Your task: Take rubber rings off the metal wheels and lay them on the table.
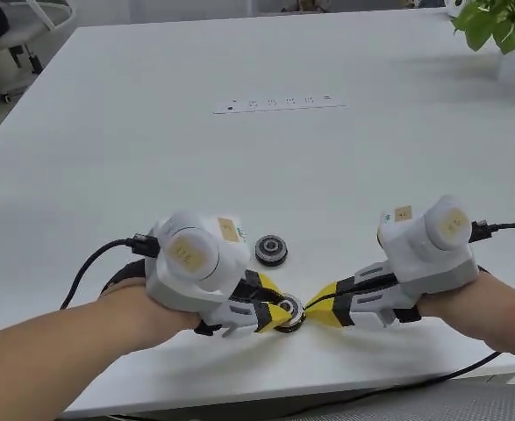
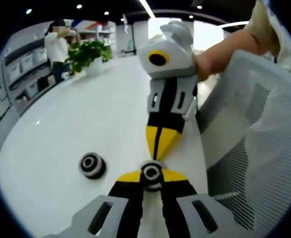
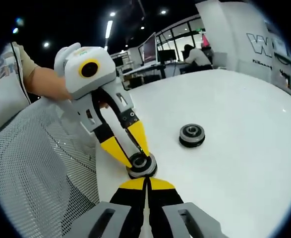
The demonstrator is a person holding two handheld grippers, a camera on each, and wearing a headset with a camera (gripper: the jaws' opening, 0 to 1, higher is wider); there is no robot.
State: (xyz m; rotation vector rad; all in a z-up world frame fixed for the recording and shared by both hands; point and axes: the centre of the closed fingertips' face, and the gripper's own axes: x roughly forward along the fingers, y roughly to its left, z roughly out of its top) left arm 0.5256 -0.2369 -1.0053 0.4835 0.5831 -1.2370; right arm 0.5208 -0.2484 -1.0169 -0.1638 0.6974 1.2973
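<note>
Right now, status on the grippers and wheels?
Left gripper shut on a wheel. Right gripper shut, tips at its rim. Second wheel apart on table.

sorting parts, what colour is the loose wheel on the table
Black ring around a silver centre; the loose wheel shows best in the right gripper view.

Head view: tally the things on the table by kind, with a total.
Metal wheels: 2, the gripped wheel and the loose wheel
Tongs: 2, left tongs and right tongs
Socket strip: 1
Plant: 1
Total: 6
</note>
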